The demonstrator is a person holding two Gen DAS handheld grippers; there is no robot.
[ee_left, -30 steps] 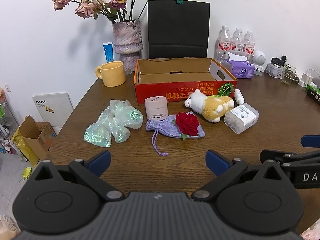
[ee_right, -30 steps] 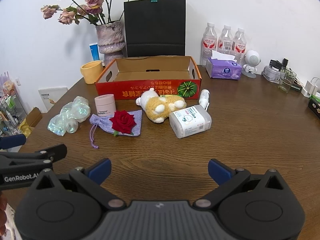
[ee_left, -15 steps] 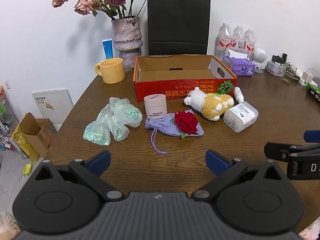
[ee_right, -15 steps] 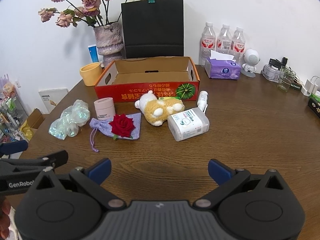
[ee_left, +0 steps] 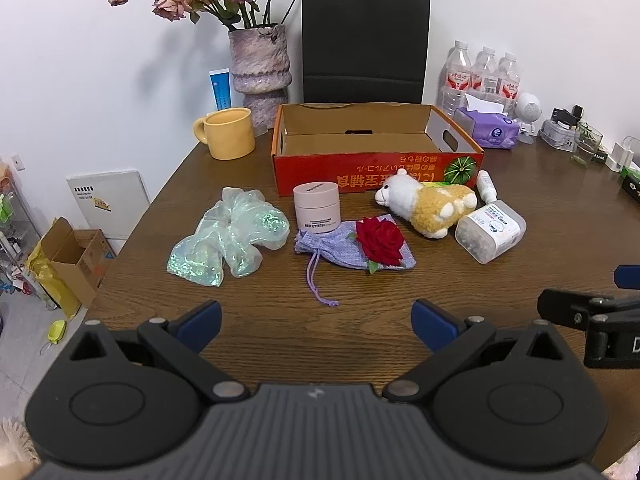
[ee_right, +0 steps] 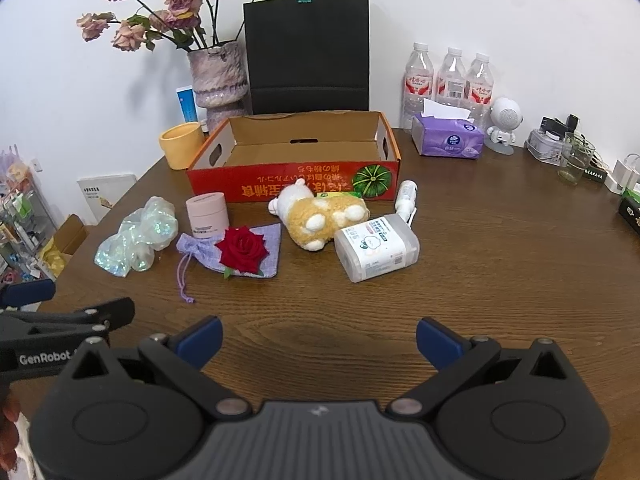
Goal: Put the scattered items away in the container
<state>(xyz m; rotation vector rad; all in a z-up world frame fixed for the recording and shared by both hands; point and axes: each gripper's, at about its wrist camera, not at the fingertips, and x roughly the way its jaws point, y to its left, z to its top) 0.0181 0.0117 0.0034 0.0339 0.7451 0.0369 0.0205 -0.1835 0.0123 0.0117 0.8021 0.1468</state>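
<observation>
Both grippers, left [ee_left: 316, 320] and right [ee_right: 318, 338], hang spread and empty over the near table [ee_right: 500, 280]; cardboard box [ee_left: 378, 172] empty behind the row. Left to right before it: crinkly film bag [ee_left: 230, 242], likely light and slippery, pinch a fold; pink jar [ee_left: 317, 207], rigid, grip its sides; limp pouch [ee_left: 340, 246] under a rose [ee_left: 379, 240]; soft plush toy [ee_left: 428, 208], squeeze mid-body; hard plastic tub [ee_left: 490, 232].

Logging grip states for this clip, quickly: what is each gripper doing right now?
Left gripper: open, holding nothing, above the brown wooden table.
Right gripper: open, holding nothing.
</observation>
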